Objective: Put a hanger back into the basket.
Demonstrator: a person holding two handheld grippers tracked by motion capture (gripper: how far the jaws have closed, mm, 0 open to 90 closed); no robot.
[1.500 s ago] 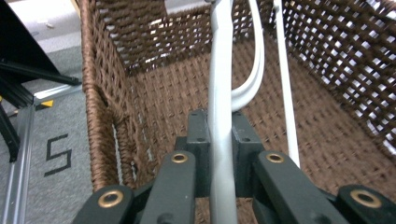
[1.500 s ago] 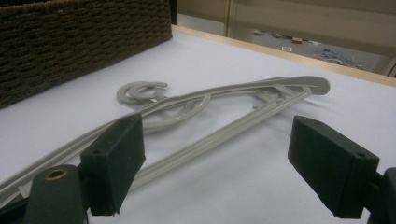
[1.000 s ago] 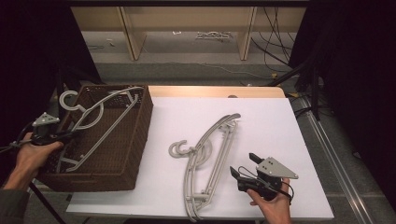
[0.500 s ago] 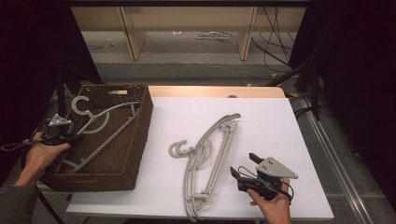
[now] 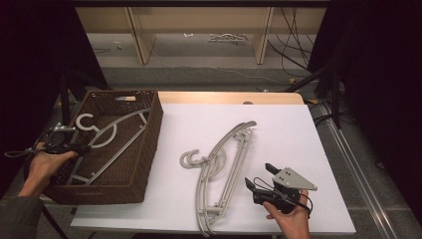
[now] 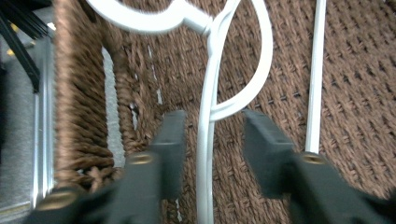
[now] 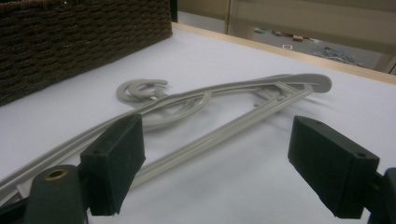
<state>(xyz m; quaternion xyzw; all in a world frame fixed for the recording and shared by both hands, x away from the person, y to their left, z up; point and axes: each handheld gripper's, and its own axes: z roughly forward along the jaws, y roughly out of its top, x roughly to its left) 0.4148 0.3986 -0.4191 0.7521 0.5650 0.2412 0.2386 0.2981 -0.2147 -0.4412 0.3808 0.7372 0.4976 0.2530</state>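
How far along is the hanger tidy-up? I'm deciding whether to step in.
Done: one hanger lies in the basket. In hand: the left gripper has just been opening, its jaws apart with that hanger's arm between them, so it has let go. Left: the hangers on the table, near the open, idle right gripper.

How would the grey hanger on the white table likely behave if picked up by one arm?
The hanger looks like thin moulded plastic, so probably light and fairly stiff. Long and open-framed, it would likely swing from a grip near one end. Lying flat, it should slide, not roll.
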